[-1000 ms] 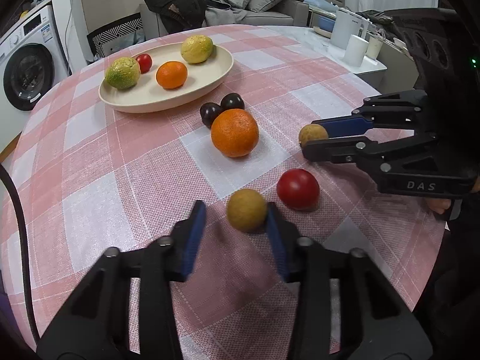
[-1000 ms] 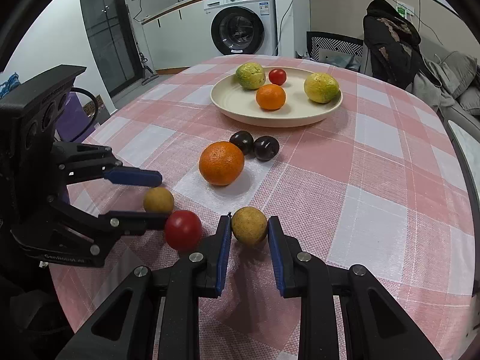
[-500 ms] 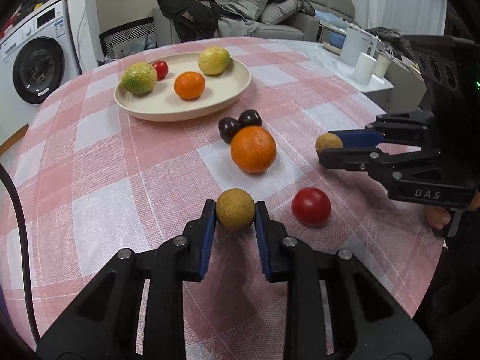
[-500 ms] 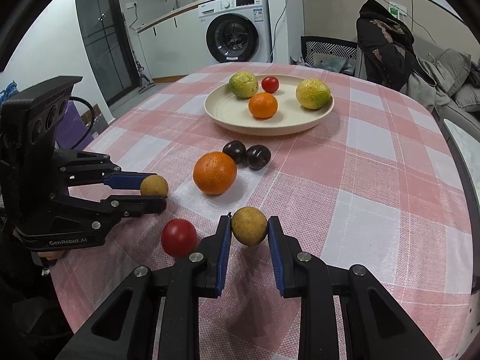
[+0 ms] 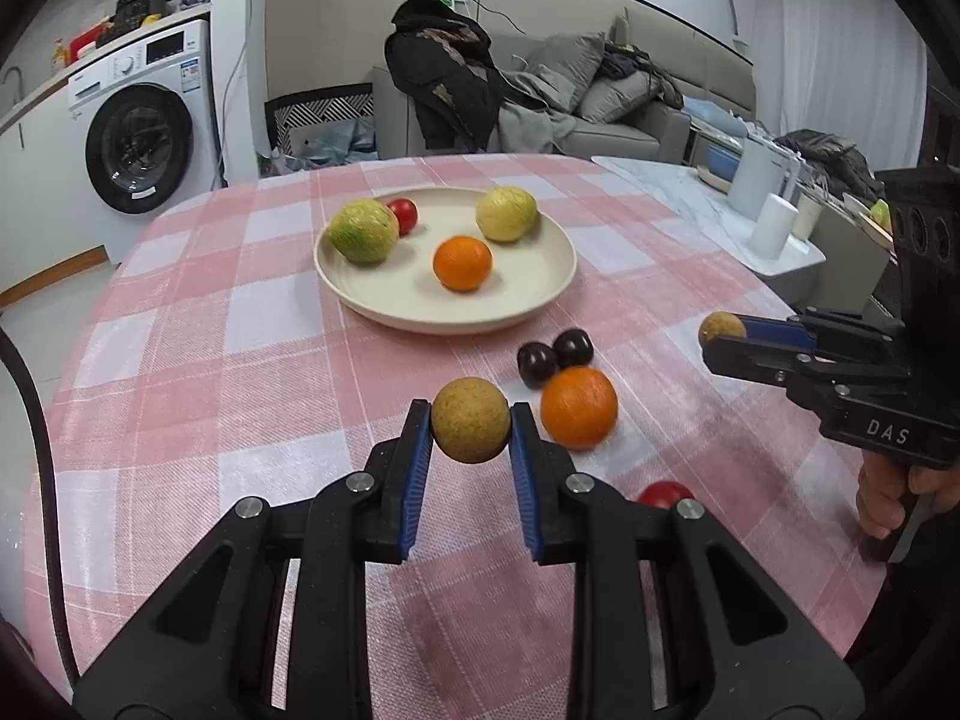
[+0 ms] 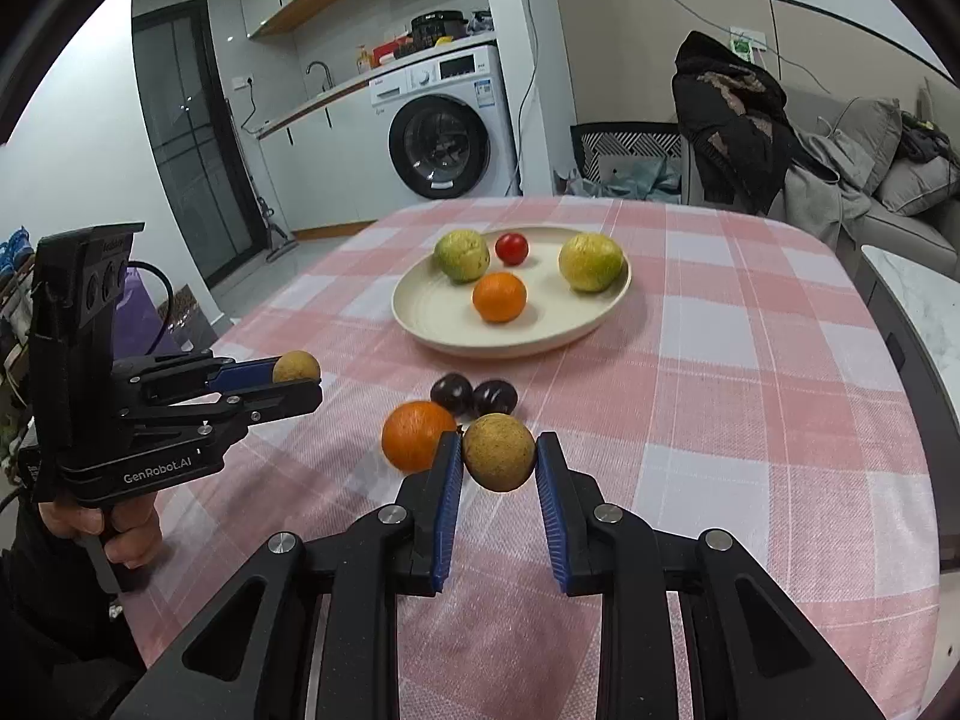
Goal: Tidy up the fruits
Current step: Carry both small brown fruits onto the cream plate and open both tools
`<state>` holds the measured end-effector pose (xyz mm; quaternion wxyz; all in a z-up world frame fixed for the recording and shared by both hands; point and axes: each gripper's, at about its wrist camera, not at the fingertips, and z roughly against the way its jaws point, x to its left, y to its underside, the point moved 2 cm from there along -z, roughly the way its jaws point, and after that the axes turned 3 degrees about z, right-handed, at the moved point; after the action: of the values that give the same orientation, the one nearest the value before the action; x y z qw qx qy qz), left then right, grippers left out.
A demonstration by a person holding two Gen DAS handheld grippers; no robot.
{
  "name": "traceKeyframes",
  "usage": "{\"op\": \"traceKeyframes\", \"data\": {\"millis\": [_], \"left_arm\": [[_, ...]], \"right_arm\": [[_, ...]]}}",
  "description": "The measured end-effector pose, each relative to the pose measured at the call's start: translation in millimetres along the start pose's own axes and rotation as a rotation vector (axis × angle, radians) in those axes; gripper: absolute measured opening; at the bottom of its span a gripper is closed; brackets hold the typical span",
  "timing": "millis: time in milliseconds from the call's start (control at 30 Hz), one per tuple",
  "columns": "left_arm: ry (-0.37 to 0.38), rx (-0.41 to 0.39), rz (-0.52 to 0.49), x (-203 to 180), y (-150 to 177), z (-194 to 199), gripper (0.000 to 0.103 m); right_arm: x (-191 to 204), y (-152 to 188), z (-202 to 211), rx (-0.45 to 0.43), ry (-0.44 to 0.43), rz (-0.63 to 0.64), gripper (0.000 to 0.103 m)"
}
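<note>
Fruits | left tool (image 5: pixel 471 429) pinching brown fruit (image 5: pixel 471 427) | right tool (image 6: pixel 499 459) pinching second brown fruit (image 6: pixel 499 459)

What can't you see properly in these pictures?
- Left wrist view: the loose red tomato is mostly hidden behind the left tool.
- Right wrist view: the loose orange is partly covered by the right tool.
- Both views: the washing machine labels are too small to read.

I see even, soft indoor light from overhead, faint shadows under things ahead of my tools, heavy fisheye bending with black corners.
</note>
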<state>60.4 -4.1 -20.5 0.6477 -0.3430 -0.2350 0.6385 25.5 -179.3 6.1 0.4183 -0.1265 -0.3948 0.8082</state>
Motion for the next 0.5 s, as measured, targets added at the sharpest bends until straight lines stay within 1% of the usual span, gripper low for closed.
{"op": "traceKeyframes", "data": {"millis": [233, 500], "left_arm": [[-0.026, -0.061, 0.032, 11, -17, 7, 0.023], [-0.053, -0.103, 0.035, 16, -36, 9, 0.023]], "right_arm": [[-3, -18, 6, -0.051, 0.001, -0.022, 0.025], [-9, -38, 4, -0.085, 0.007, -0.039, 0.025]]}}
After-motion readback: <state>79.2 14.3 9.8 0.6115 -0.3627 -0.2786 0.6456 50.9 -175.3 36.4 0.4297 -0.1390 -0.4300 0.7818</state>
